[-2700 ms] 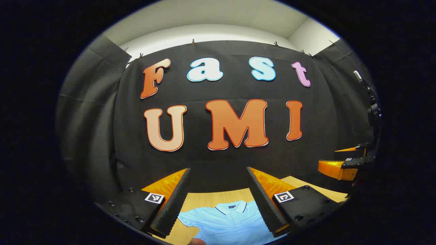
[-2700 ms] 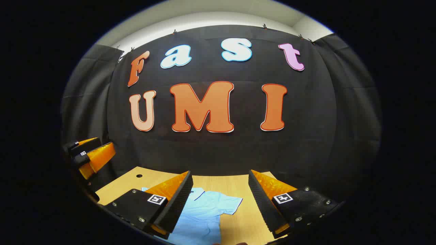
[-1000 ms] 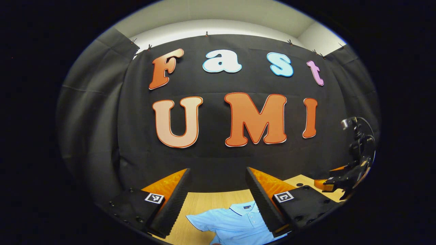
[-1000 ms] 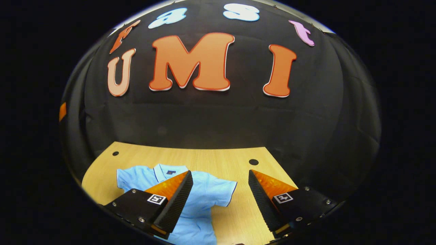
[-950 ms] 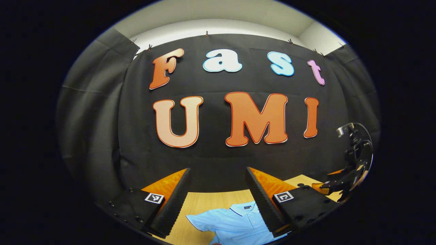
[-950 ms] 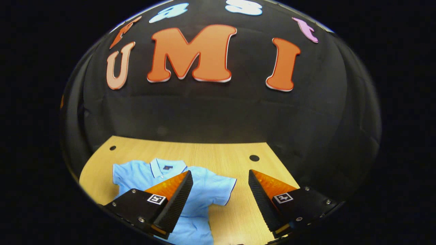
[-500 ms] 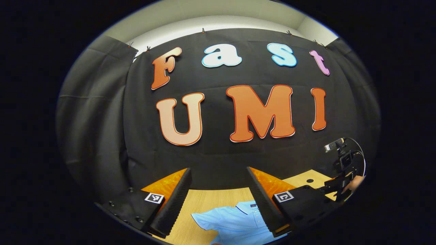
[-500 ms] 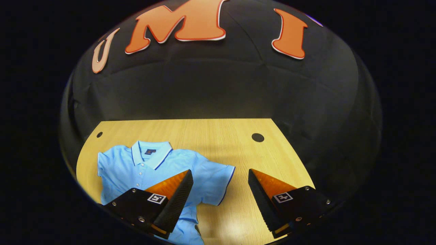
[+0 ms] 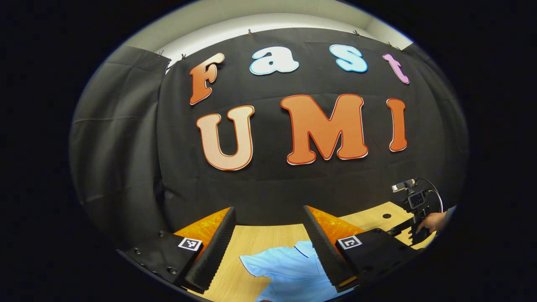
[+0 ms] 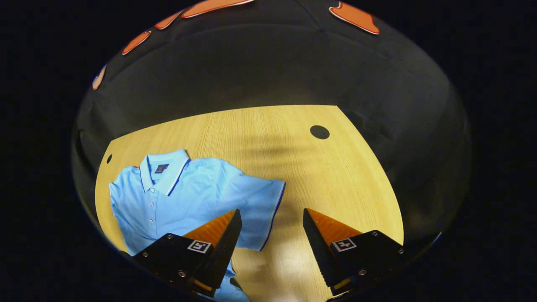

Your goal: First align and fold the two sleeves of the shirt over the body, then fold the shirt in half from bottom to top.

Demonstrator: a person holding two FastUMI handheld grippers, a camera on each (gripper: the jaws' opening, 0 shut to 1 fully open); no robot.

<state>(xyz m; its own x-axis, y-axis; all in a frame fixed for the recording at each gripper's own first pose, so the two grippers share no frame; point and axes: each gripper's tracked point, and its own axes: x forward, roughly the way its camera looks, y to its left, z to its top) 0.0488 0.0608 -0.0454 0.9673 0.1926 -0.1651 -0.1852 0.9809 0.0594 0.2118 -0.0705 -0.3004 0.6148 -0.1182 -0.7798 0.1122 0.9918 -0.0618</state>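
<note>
Looking down from my right gripper (image 10: 270, 222), I see the light blue shirt (image 10: 188, 197) lying flat, front up, on the wooden surface (image 10: 335, 176), collar (image 10: 163, 167) toward the black cloth wall (image 10: 260, 63) at the far edge. My right fingers (image 10: 224, 239) stand wide apart with nothing between them, held above the surface: the near sleeve (image 10: 262, 209), spread out to the side with a dark stripe along its cuff, lies just ahead of and partly under the left-hand finger, while the other finger hangs over bare wood beside the cuff. I cannot tell how high above the cloth they are, but neither finger presses on the shirt. A dark round hole (image 10: 319, 132) sits in the surface well beyond the sleeve, and a smaller one (image 10: 109, 159) near the far corner beside the collar. From my left gripper (image 9: 268, 237), the view points mostly at the wall; its fingers (image 9: 214, 247) are likewise spread wide and hold nothing. Low between them I see the shirt (image 9: 289, 272) on the surface (image 9: 251, 243), its other sleeve (image 9: 258, 264) reaching toward the left-hand finger and the collar (image 9: 304, 247) tucked against the right-hand one. Off at the right edge of that view, a hand (image 9: 430, 222) grips the handle of my right gripper over the surface's far corner.
</note>
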